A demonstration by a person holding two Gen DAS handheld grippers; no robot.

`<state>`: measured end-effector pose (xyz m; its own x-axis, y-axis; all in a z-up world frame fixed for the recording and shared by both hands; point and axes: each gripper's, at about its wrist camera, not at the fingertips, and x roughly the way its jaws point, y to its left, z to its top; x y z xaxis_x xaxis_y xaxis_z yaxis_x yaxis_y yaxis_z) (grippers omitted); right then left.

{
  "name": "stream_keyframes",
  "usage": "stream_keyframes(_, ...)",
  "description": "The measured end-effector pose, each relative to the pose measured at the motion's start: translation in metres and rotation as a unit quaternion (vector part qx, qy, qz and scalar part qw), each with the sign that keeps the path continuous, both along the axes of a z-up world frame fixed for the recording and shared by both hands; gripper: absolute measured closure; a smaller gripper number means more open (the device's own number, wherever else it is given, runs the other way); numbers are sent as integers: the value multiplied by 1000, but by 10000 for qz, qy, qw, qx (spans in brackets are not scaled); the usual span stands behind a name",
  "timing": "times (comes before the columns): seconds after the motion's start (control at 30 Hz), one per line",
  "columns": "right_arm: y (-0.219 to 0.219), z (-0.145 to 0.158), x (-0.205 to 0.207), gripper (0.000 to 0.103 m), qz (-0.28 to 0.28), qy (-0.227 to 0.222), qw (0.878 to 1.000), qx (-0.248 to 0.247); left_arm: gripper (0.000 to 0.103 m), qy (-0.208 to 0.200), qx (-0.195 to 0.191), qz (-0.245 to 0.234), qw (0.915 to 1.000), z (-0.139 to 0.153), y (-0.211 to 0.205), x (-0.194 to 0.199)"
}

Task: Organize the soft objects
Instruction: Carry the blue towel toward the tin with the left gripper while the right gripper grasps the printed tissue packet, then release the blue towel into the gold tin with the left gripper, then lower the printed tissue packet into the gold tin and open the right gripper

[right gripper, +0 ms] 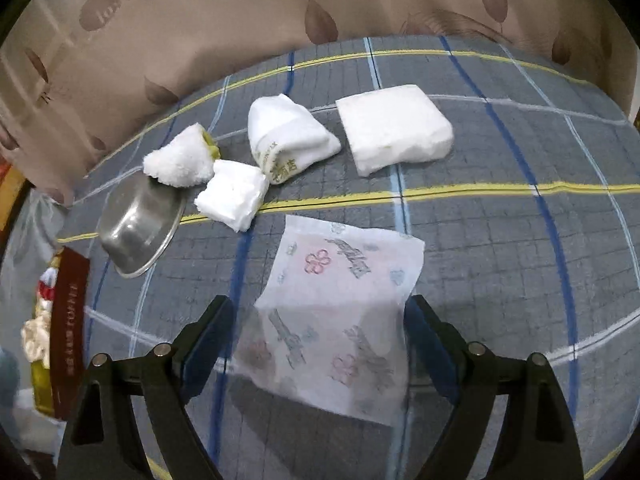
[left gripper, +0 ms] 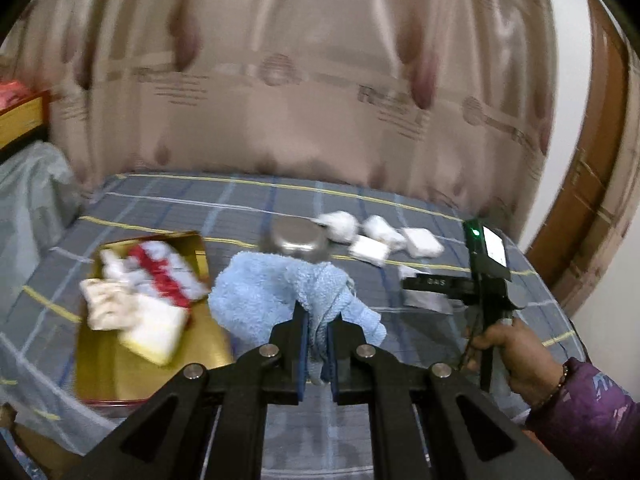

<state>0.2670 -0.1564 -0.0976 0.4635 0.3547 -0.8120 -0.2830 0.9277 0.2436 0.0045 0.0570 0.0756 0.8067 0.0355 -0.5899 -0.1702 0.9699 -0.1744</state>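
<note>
The left gripper (left gripper: 318,344) is squeezed tight on a fluffy light blue towel (left gripper: 276,292), lifted over the gray checked bed cover (left gripper: 224,208). The right gripper (right gripper: 320,332) stands wide open, with a thin flowery tissue pack (right gripper: 340,320) lying flat between its fingers; the pads are not pressing it. To the left sits a gold tray (left gripper: 160,368) with red and white cloths (left gripper: 148,300) in it. Farther back lies a shiny metal bowl (right gripper: 140,224), then small white folded towels (right gripper: 288,136) and a white square pad (right gripper: 394,128), near a tan curtain (left gripper: 304,80).
</note>
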Motion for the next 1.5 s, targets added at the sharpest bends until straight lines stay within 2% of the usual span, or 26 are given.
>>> stream_keyframes(0.03,3,0,0,45,8,-16,10000,-90,95,-9,5,147,9999,1,11,-7)
stream_keyframes(0.07,4,1,-1,53,17,-54,9999,-159,95,-12,-1,241,9997,2,19,-11)
stream_keyframes(0.1,4,1,0,77,61,-28,9998,-170,95,-6,5,359,9994,2,29,-15)
stream_keyframes(0.13,4,1,0,85,76,-38,9998,-179,95,11,35,470,9989,2,38,-19)
stream_keyframes(0.2,2,3,-2,90,123,-119,9997,-162,95,56,75,726,9973,-1,58,-29)
stream_keyframes(0.37,-4,17,-19,92,386,-418,9984,-12,95,109,155,1075,9940,-7,91,-41)
stream_keyframes(0.67,-12,59,-61,92,591,-611,9941,679,95,274,419,1192,9916,-29,113,-32)
stream_keyframes(0.83,2,73,-77,92,790,-534,9901,1033,94,524,465,1228,9900,-52,128,-22)
stream_keyframes(0.97,24,88,-92,92,1098,-543,9844,1266,90,721,507,1199,9889,-68,132,-13)
stream_keyframes(1.03,40,98,-101,92,1315,-572,9805,1343,68,791,584,1195,9880,-71,130,-12)
stream_keyframes(1.1,55,105,-109,92,1511,-590,9766,1415,55,771,759,1324,9853,-70,126,-14)
stream_keyframes(1.2,84,114,-122,92,1847,-593,9692,1517,43,572,759,1392,9857,-59,122,-21)
stream_keyframes(1.33,129,125,-138,92,2355,-537,9566,1632,41,497,651,1636,9831,-44,122,-33)
stream_keyframes(1.43,166,129,-148,92,2718,-520,9478,1581,41,470,211,1908,9803,-36,127,-51)
stream_keyframes(1.5,192,126,-151,92,2941,-433,9427,1513,41,343,67,2120,9767,-32,125,-68)
